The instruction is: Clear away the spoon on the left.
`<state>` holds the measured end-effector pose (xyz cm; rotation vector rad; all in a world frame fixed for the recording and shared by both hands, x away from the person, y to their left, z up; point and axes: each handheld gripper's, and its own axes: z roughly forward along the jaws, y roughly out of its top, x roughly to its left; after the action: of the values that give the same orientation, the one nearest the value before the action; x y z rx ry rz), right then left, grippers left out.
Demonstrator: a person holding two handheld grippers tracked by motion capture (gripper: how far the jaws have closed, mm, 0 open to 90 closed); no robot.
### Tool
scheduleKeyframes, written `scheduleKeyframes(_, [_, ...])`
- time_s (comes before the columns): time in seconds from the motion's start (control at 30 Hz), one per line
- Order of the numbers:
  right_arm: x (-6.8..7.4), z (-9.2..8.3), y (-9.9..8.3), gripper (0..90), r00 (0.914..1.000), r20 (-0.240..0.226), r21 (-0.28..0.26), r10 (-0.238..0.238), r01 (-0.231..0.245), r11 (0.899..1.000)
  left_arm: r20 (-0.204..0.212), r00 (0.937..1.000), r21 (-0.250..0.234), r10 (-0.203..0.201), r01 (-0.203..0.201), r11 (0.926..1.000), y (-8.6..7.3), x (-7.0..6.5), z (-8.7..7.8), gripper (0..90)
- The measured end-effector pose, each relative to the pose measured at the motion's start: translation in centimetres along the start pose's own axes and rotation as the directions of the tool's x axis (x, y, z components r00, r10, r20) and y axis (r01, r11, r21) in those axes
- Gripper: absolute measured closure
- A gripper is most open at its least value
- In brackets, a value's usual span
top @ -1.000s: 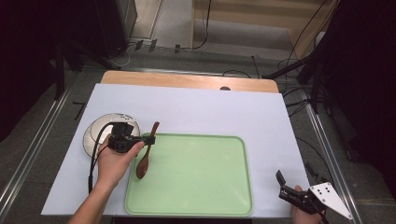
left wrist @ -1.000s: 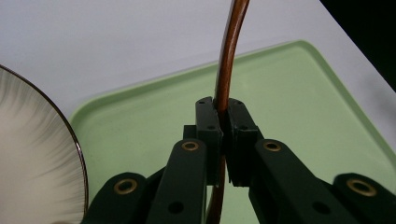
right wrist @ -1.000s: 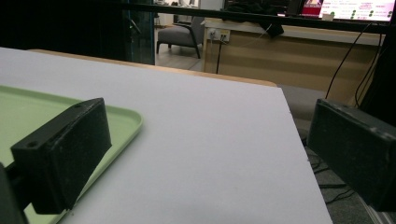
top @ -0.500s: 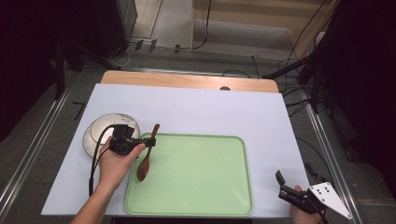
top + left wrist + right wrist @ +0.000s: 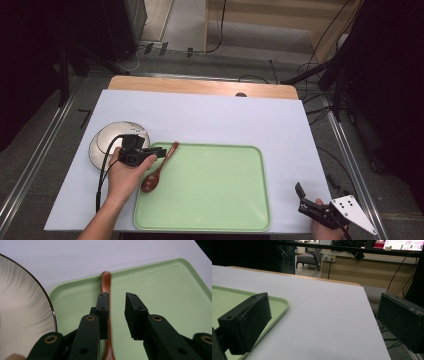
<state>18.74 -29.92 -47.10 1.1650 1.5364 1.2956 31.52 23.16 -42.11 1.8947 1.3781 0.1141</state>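
My left gripper point(image 5: 116, 312) has its jaws spread astride the wooden spoon point(image 5: 158, 169) lying at the green tray's point(image 5: 220, 210) nine o'clock edge, a release or pre-grasp I judge, while my right gripper point(image 5: 306, 199) hangs spread wide at five o'clock.

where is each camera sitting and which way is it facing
High view: above the person's side, looking forward and down at the table; forearms, left gripper and right gripper show.
Left gripper view: rides that gripper, looking past its open fingers at the spoon, tray and plate.
Right gripper view: low at the table's near right corner, looking across its open fingers.
All three share the tray.
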Motion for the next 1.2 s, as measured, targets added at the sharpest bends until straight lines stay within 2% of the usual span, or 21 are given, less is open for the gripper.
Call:
scheduleKeyframes(0.27, [0.0, 0.0, 0.0, 0.1, 1.0000, 0.000, 0.000, 0.000, 0.000, 1.000, -0.004, 1.0000, -0.019, 0.000, 0.000, 0.9998, -0.2, 0.1, -0.3, 70.0])
scheduleKeyframes(0.4, [0.0, 0.0, 0.0, 0.1, 1.0000, 0.001, -0.002, -0.002, 0.002, 1.000, 0.031, 0.9993, -0.027, 0.019, -0.018, 0.9995, -0.4, 0.0, -0.5, 67.5])
scheduleKeyframes(0.43, [0.0, 0.0, 0.0, 0.1, 1.0000, 0.001, -0.003, -0.003, 0.003, 1.000, 0.041, 0.9989, -0.029, 0.023, -0.022, 0.9993, -0.5, 0.0, -0.6, 65.9])
scheduleKeyframes(0.67, [-0.1, 0.0, 0.0, 0.1, 1.0000, 0.001, -0.004, -0.004, 0.004, 1.000, 0.037, 0.9979, -0.102, 0.053, -0.049, 0.9936, -1.0, -0.2, -1.6, 51.8])
scheduleKeyframes(0.77, [0.0, 0.0, 0.0, 0.1, 1.0000, 0.001, -0.002, -0.003, 0.003, 1.000, 0.063, 0.9964, -0.119, 0.057, -0.049, 0.9917, -1.3, -0.1, -2.0, 46.2])
scheduleKeyframes(0.97, [0.0, 0.0, 0.0, 0.1, 1.0000, 0.001, -0.001, -0.003, 0.003, 1.000, 0.095, 0.9908, -0.176, 0.096, -0.078, 0.9812, -1.6, -0.2, -3.0, 35.4])
scheduleKeyframes(1.03, [0.0, 0.0, 0.0, 0.1, 1.0000, 0.001, -0.001, -0.003, 0.003, 1.000, 0.088, 0.9878, -0.216, 0.128, -0.106, 0.9705, -1.9, -0.2, -3.5, 32.8])
scheduleKeyframes(1.2, [0.0, 0.0, 0.0, 0.1, 1.0000, 0.001, -0.001, -0.003, 0.003, 1.000, 0.084, 0.9862, -0.280, 0.142, -0.114, 0.9534, -2.2, -0.2, -4.4, 21.5])
